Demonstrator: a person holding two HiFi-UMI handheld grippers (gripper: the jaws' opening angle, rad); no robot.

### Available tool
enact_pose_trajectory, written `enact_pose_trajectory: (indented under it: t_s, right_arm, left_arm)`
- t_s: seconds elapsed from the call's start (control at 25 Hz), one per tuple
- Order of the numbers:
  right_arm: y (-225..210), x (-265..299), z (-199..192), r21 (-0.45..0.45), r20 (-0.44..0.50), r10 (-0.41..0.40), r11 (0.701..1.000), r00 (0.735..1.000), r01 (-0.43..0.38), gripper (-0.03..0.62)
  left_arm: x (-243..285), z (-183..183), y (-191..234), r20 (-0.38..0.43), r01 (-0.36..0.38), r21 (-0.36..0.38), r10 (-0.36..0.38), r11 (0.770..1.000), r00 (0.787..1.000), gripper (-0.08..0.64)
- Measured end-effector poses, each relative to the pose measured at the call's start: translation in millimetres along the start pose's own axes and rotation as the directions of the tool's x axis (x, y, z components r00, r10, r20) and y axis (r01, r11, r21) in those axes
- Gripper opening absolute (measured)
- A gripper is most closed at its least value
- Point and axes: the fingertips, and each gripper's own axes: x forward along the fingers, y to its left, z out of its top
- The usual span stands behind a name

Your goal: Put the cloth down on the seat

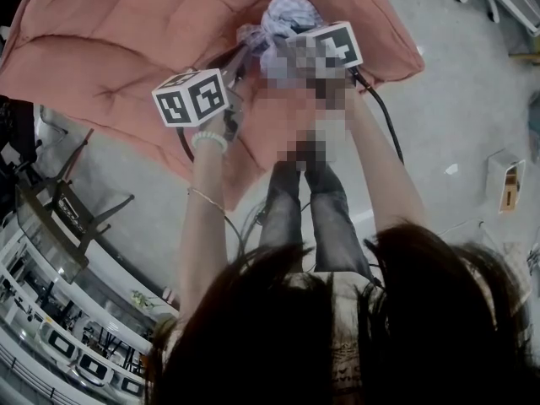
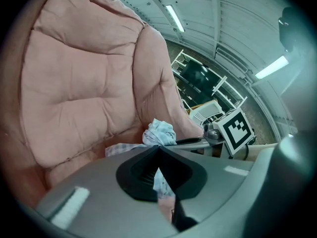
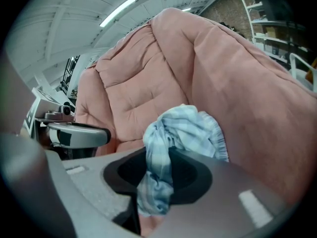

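head view shows the crumpled pale blue checked cloth (image 1: 283, 19) held over the padded pink fabric seat (image 1: 126, 40); left tongs (image 2: 158, 152) pinch a thin fold, right tongs (image 3: 158, 157) clamp a thick bunch.

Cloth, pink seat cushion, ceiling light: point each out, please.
cloth (image 3: 188, 125), right gripper view, bunched top folds.
pink seat cushion (image 2: 74, 83), left gripper view, tufted back panel.
ceiling light (image 2: 174, 18), left gripper view, middle of tube.
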Motion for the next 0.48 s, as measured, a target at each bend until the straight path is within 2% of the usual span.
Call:
enact_pose_trajectory:
  t_s: [0.48]
  right_arm:
    - [-1.2, 8.5, -13.5, 0.035, -0.043, -0.008, 0.999, 0.999, 0.009, 0.135]
  left_arm:
    - [-1.8, -10.8, 3.4, -0.014, -0.004, -0.014, 0.004, 1.0, 1.0, -0.002]
